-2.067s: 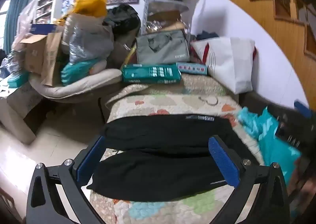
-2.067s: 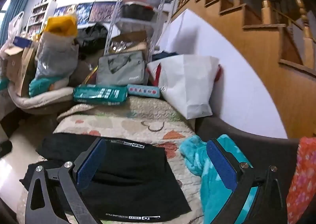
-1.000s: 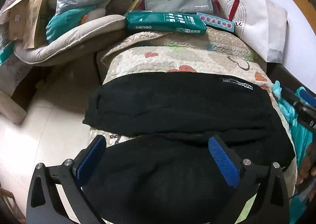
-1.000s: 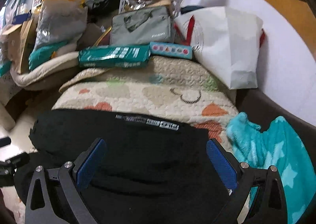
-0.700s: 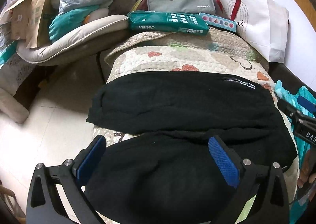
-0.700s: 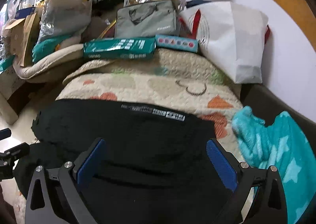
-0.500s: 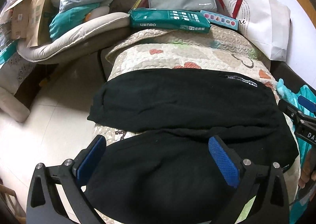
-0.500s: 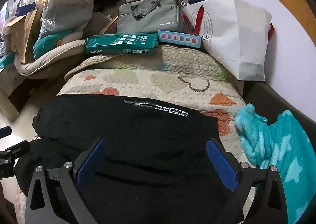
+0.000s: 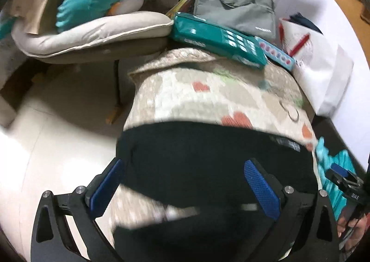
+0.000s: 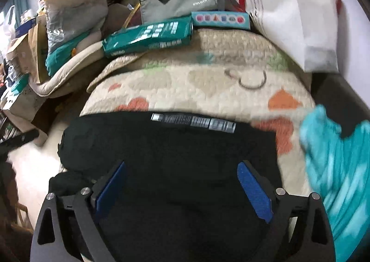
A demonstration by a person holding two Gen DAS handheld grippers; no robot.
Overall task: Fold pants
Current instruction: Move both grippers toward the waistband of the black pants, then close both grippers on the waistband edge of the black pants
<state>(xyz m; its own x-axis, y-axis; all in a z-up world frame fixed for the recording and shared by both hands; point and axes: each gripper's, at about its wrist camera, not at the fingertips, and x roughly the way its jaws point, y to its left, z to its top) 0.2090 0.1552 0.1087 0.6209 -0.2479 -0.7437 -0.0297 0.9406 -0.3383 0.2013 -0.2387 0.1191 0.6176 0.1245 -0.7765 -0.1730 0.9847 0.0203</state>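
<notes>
Since a second ago I see both views swung and blurred, only my left view showing bare quilt (image 9: 208, 100) under the left gripper (image 9: 182, 183), spread wide over the black pants (image 9: 196, 158) at the quilt's near edge, while the right gripper (image 10: 182, 183), empty, is closing slightly above them.
</notes>
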